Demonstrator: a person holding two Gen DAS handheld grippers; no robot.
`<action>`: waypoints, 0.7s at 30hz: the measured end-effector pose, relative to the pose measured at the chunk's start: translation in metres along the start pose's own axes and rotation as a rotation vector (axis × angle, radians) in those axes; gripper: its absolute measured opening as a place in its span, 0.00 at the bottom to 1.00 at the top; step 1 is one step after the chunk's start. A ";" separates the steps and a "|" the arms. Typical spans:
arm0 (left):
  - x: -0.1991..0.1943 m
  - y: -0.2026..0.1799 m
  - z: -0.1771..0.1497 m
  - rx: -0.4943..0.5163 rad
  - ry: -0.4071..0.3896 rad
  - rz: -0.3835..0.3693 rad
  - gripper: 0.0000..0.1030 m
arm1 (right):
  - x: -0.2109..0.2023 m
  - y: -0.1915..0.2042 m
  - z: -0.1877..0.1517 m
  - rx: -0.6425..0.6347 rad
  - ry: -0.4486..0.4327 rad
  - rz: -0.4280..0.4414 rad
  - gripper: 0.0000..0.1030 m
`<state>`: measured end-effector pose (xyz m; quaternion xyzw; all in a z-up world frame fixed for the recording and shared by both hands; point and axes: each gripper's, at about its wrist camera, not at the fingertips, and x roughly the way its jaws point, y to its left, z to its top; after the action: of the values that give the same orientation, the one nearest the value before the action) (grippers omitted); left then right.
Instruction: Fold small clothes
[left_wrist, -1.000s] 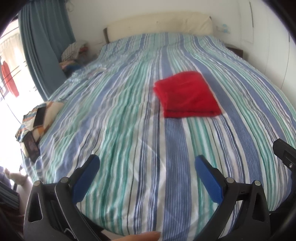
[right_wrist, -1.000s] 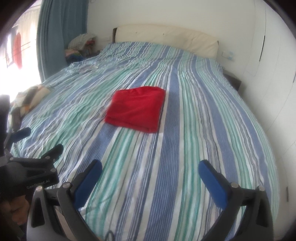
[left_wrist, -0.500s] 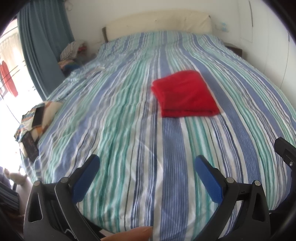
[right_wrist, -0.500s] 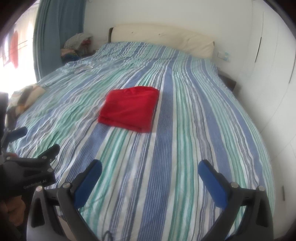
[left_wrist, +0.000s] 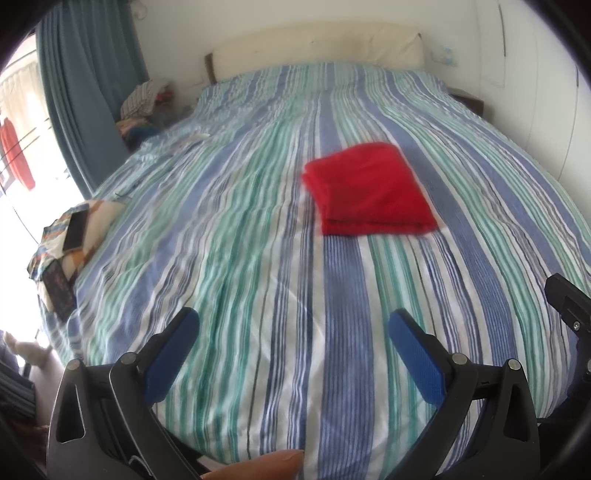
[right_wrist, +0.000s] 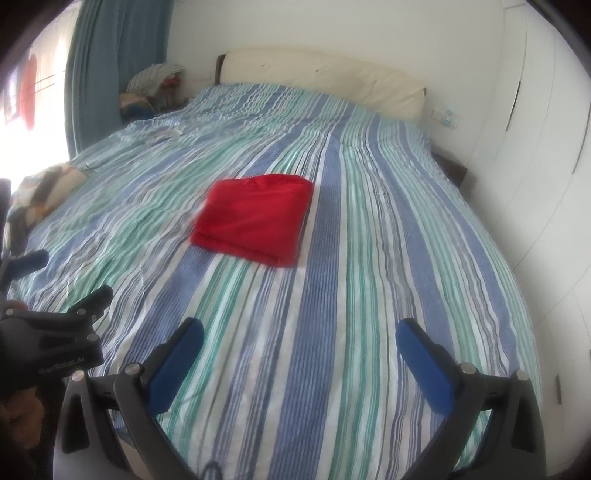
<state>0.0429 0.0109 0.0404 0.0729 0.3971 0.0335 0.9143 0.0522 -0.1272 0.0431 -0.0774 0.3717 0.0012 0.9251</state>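
The red garment (left_wrist: 371, 190) lies on the striped bed cover (left_wrist: 258, 258) as a neat, roughly square packet with 1 stacked, layered edge facing the foot of the bed; in the right wrist view it (right_wrist: 255, 218) shows the same tidy shape, its doubled edge toward the cameras. It sits near the middle of the bed, touching nothing but the cover.

Well short of the garment, toward the foot of the bed, the left gripper (left_wrist: 291, 332) hangs with its 2 blue-padded fingers spread wide and nothing between them. The right gripper (right_wrist: 299, 343) is likewise spread and empty, also well apart from the garment, and the left gripper's black body (right_wrist: 51, 332) shows at the left edge of its view.

Judging by the compact packet and both grippers clear of it, the folding of this piece looks finished, so the step in hand seems to be the pause after release. The next move probably calls for either fetching another small garment or, if 1 more fold is wanted, reaching forward to pinch the near layered edge without pulling the layers apart.

Beyond the garment stands a cream headboard (left_wrist: 317, 48); left of it hangs a blue curtain (left_wrist: 88, 96), with a patterned cushion (left_wrist: 74, 236) at the bed's left edge.
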 end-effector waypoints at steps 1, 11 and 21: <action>0.000 0.000 0.000 0.000 0.000 0.000 1.00 | 0.000 0.000 0.000 -0.001 0.000 -0.001 0.99; 0.000 -0.002 0.002 -0.004 0.007 0.000 1.00 | 0.002 -0.003 0.003 -0.003 0.001 -0.010 0.99; 0.001 -0.001 0.002 -0.007 0.012 -0.003 1.00 | 0.006 -0.004 0.003 -0.001 0.010 -0.013 0.99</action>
<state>0.0455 0.0095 0.0410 0.0689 0.4025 0.0340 0.9122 0.0586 -0.1308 0.0418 -0.0803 0.3760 -0.0052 0.9231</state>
